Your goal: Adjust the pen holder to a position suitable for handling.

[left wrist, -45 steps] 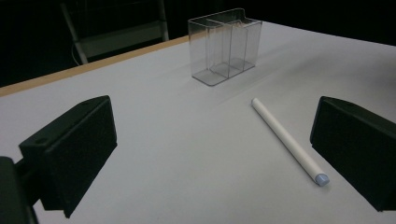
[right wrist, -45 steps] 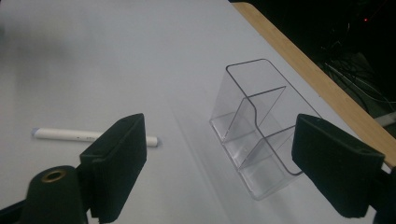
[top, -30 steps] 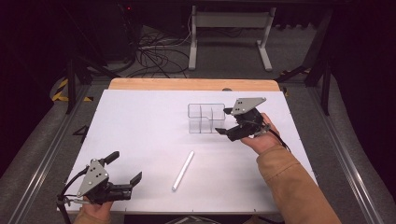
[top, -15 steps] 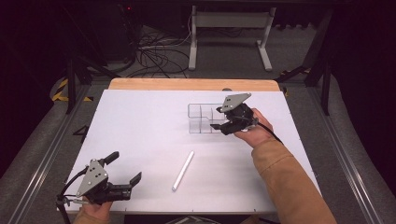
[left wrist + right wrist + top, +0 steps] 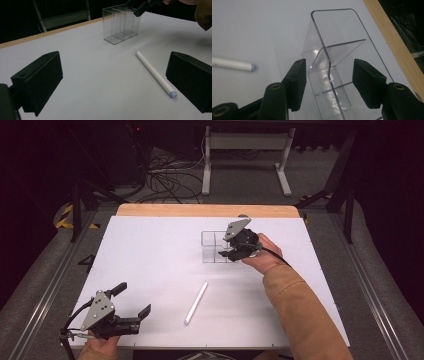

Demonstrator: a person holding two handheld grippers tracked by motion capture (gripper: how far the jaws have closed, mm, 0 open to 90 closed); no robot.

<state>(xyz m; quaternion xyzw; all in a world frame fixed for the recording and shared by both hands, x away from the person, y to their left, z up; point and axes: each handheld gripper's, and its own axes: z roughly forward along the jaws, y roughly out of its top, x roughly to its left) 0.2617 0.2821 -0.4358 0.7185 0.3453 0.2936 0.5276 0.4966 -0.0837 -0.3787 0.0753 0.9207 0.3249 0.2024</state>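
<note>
On the table (image 5: 150, 245), the divided box (image 5: 212, 247) stands behind the tube (image 5: 195, 302), well apart.

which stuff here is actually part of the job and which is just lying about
In the job:
- clear divided box
- right tongs, closing around the box's end
- white tube

Lying about:
- left tongs, open
- cables on floor
- metal stand

Right tongs (image 5: 329, 75) closing astride clear divided box (image 5: 332, 45), apparently not touching; white tube (image 5: 232, 64) nearby
</note>
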